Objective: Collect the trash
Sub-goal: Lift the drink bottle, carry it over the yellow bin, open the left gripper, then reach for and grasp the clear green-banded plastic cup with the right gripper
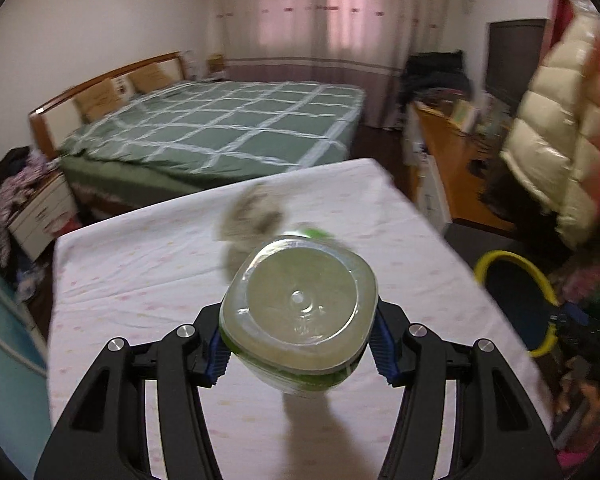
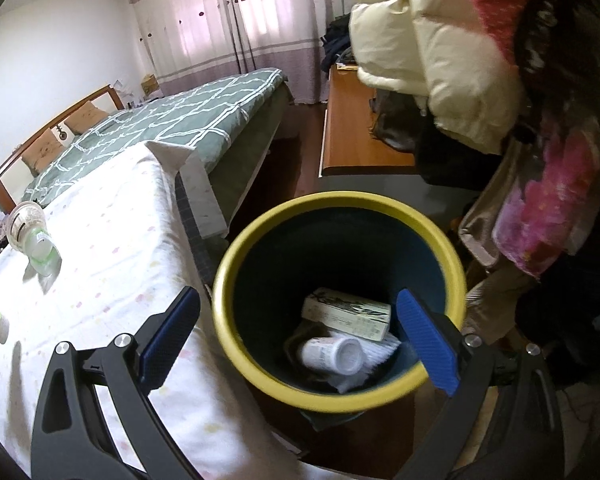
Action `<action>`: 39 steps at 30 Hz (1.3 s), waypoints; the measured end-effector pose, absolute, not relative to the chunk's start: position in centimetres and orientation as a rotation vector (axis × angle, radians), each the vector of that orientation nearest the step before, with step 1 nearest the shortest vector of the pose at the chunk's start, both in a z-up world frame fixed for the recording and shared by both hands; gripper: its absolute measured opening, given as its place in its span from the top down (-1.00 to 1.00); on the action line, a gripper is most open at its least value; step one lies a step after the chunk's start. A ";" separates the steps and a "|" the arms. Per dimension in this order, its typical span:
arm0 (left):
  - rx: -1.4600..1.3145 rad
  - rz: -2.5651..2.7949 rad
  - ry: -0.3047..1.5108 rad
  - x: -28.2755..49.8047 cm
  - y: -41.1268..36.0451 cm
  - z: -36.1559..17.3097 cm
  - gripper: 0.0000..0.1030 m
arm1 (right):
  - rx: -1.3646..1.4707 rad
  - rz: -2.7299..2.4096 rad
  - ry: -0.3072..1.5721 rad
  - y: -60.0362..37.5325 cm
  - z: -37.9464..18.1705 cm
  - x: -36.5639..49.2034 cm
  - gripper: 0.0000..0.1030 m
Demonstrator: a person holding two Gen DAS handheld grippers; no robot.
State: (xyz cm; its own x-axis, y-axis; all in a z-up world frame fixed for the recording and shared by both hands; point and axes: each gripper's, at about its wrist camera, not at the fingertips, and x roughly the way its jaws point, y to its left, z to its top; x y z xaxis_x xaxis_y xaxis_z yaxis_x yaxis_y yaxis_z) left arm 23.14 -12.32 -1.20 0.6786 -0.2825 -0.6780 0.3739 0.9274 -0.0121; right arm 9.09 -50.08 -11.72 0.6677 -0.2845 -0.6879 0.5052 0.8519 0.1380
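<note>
While the left gripper (image 1: 300, 350) pinches a bottle (image 1: 300, 316) by its lower body above the table (image 1: 120, 280), the smooth plastic could slip from the pads and fall short of the bin (image 2: 340, 292), which stands on the floor just past the table edge. The right gripper (image 2: 298, 340) hangs spread and empty over the bin's mouth, so it may crowd the drop. Another bottle (image 2: 34, 236) lies on the table; coats (image 2: 440, 60) hang close above the bin.

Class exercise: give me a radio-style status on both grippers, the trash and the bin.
Left gripper shut on clear bottle, above the table. Right gripper open, empty, over yellow-rimmed bin. One bottle left on table. Path clear.
</note>
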 end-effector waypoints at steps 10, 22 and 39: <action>0.194 -0.681 0.742 19.3 -28.1 -0.7 -0.10 | 0.334 -0.523 0.646 -54.3 -9.9 4.3 -0.83; 0.302 -0.838 0.804 18.7 -45.5 -6.1 -0.10 | 0.369 -0.604 0.645 -59.1 -10.0 0.3 -0.83; 0.277 -0.728 0.769 18.6 -37.6 -6.3 -0.65 | 0.352 -0.531 0.694 -56.4 -11.3 3.1 -0.83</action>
